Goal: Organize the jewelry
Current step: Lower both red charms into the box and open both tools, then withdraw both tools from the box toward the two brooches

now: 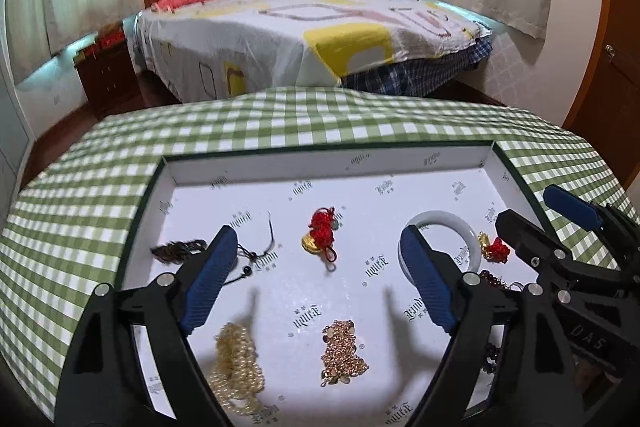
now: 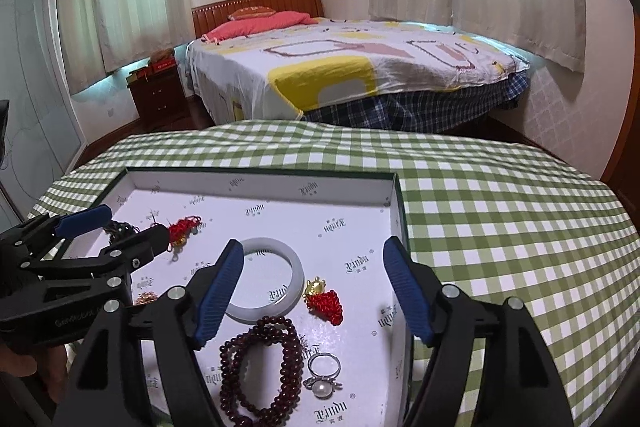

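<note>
A shallow white box (image 1: 320, 163) (image 2: 256, 183) holds loose jewelry. In the left wrist view lie a pearl necklace (image 1: 236, 363), a gold chain (image 1: 342, 351), a red knot charm (image 1: 322, 237), a dark cord piece (image 1: 178, 250) and a white jade bangle (image 1: 456, 227). My left gripper (image 1: 320, 251) is open and empty above them. In the right wrist view lie the bangle (image 2: 280, 291), a dark red bead bracelet (image 2: 260, 367), a pearl ring (image 2: 324, 375) and a gold-and-red charm (image 2: 322, 297). My right gripper (image 2: 314, 267) is open and empty over these.
The box sits on a table with a green checked cloth (image 1: 280, 115) (image 2: 500, 207). Beyond it stands a bed (image 2: 352, 75) with a patterned sheet, and a dark nightstand (image 2: 158, 95). The other gripper shows at each view's side (image 1: 568, 227) (image 2: 88, 239).
</note>
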Demonstrator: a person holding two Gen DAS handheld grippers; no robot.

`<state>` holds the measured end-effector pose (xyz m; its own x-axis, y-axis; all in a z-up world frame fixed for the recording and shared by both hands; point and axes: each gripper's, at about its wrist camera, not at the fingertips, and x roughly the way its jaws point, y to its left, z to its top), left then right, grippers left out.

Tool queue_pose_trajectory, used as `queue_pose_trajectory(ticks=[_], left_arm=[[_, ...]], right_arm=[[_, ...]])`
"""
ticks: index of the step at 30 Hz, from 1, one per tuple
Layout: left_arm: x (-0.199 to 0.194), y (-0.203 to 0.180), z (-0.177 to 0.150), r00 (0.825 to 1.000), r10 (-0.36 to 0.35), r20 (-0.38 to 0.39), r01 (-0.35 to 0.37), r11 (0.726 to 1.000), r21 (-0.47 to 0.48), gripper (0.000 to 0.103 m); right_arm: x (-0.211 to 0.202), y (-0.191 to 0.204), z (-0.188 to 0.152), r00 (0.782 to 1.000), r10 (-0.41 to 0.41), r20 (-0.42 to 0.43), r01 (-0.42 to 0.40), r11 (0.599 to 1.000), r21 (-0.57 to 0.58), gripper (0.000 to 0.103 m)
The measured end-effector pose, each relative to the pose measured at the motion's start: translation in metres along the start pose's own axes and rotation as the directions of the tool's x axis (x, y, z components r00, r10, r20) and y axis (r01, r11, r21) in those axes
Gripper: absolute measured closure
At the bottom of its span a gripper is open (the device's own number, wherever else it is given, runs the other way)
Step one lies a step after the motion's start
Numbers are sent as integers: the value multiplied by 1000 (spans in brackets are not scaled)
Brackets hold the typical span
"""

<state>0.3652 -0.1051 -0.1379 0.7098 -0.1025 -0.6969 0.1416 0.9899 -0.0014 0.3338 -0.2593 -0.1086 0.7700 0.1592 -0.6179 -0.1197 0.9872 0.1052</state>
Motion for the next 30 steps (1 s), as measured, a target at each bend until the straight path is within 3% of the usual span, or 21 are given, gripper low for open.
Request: queue_pose_trajectory(ticks=[16, 25, 30], left_arm=[[-89, 13, -11, 983, 9, 182, 5, 997, -78, 18], [-124, 18, -46, 981, 8, 195, 14, 994, -112, 18], [-129, 25, -73, 986, 25, 165, -3, 992, -129, 18]], right_arm=[[-71, 18, -9, 994, -10, 108, 14, 999, -38, 29], [-98, 22, -41, 995, -11, 104, 14, 999, -33, 29], [-100, 23, -64, 997, -21, 69, 24, 999, -38, 29]])
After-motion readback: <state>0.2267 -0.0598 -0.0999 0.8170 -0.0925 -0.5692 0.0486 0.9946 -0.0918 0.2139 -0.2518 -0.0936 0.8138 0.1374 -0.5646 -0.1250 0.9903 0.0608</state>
